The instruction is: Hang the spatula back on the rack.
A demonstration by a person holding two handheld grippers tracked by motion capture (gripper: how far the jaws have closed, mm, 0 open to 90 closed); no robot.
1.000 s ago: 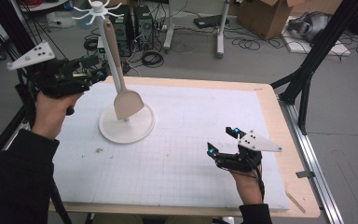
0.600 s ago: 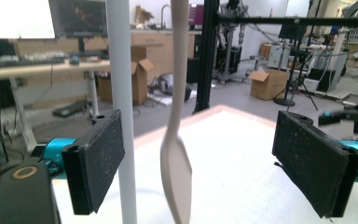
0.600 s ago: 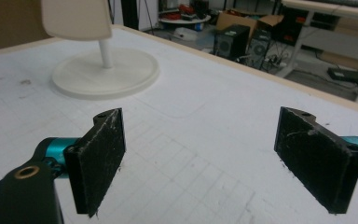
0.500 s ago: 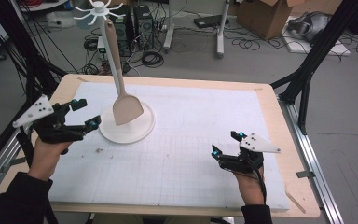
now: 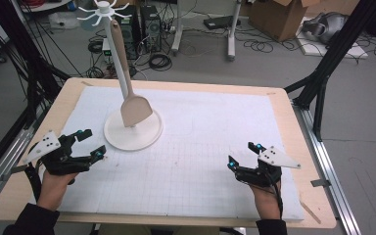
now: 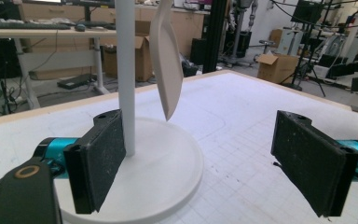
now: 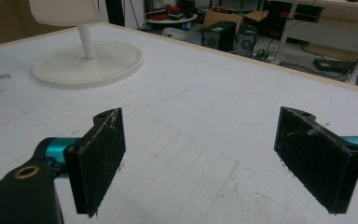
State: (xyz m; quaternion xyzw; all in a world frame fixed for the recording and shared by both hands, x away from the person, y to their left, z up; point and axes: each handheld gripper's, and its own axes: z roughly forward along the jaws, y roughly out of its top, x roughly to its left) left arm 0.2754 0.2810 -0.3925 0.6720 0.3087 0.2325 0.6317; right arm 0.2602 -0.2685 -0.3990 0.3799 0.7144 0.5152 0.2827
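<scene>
A pale wooden spatula point(image 5: 127, 85) is seen hung on a white stand point(image 5: 133, 131) with a round flat base, at the table's point(image 5: 284, 122) ten o'clock. From the left gripper view the blade's thin curved edge is shown beside the smooth post; from above, its broad face is seen. The left gripper point(image 5: 89, 145), just opened, and the right gripper point(image 5: 244, 154) are held with jaws apart and nothing between the rough black pads

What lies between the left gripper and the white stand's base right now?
Nothing: in the high view, only bare gridded mat separates the open left gripper from the stand's round base, where the spatula hangs.
</scene>
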